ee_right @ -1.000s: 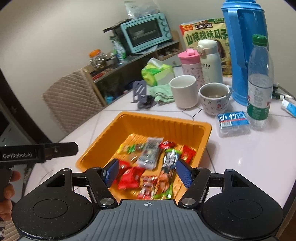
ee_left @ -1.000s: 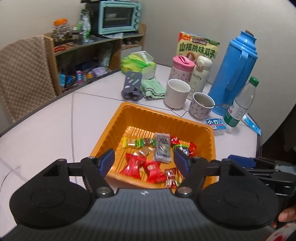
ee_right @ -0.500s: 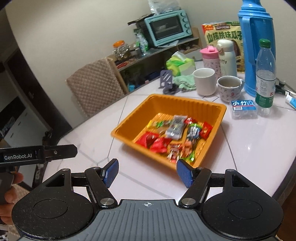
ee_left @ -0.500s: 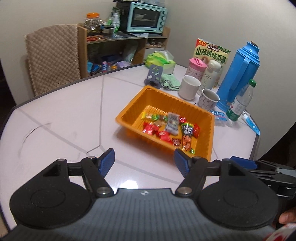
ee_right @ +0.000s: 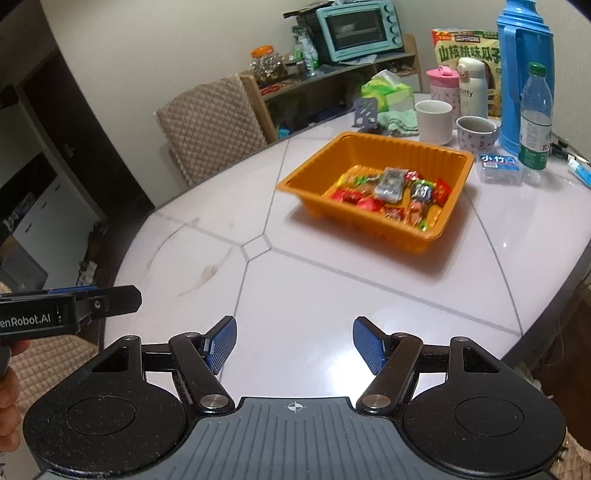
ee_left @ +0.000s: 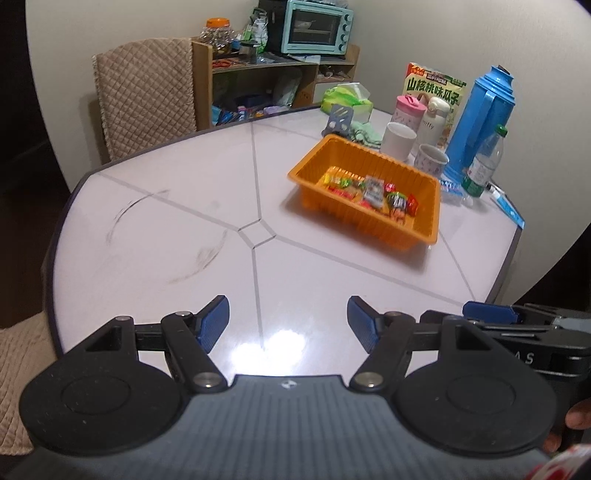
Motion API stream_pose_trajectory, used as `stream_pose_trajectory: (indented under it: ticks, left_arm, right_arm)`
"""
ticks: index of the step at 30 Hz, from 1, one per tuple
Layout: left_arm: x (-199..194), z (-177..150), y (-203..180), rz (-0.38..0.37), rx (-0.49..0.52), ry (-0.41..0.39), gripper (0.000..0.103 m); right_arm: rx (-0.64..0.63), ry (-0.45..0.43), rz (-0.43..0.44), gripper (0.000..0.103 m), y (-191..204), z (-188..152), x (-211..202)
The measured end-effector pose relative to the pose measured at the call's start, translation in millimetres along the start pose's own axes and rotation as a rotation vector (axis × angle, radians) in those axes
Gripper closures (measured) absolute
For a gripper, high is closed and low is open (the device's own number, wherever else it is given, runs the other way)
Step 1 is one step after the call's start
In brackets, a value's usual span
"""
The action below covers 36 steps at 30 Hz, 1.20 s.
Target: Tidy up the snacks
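An orange plastic tray [ee_left: 314, 162] [ee_right: 310, 173] sits on the far right part of the white table. It holds several wrapped snacks [ee_left: 373, 192] [ee_right: 391, 188] in red, green and silver wrappers. My left gripper [ee_left: 288, 325] is open and empty, well back from the tray above the table's near edge. My right gripper [ee_right: 294, 345] is open and empty too, also far back from the tray. The right gripper's body shows at the right edge of the left wrist view [ee_left: 524, 325]. The left gripper's body shows at the left edge of the right wrist view [ee_right: 70, 306].
Behind the tray stand a white mug [ee_right: 434, 120], a patterned cup [ee_right: 474, 131], a pink tumbler [ee_right: 441, 79], a blue thermos [ee_right: 524, 55], a water bottle [ee_right: 533, 118], a seed bag [ee_left: 436, 86] and a tissue pack [ee_right: 388, 92]. A quilted chair [ee_left: 144, 99] and shelf with oven [ee_left: 314, 26] stand beyond.
Both grippers have pulled back and up from just over the tray to the table's near edge. The tray looks much smaller. Both stay open and empty.
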<state>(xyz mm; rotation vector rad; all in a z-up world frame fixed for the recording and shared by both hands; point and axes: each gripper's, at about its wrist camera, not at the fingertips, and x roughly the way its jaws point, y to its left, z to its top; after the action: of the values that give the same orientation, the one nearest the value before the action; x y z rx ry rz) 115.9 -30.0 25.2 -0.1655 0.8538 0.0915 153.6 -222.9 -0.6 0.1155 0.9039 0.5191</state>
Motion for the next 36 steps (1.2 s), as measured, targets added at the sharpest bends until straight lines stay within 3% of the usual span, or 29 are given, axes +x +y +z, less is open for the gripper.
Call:
stream_pose_trajectory:
  ticks: [19, 36]
  left_arm:
    - [-51.6, -82.6, 48.4, -0.030, 0.004, 0.042, 0.034]
    - [-57.4, -97.0, 57.1, -0.035, -0.015, 0.058, 0.034]
  right_arm:
    - [-0.031, 0.035, -0.035, 0.033, 73.1, -72.4, -24.6]
    - [-0.060, 0.046, -0.034, 0.033, 87.3, -82.9, -26.2]
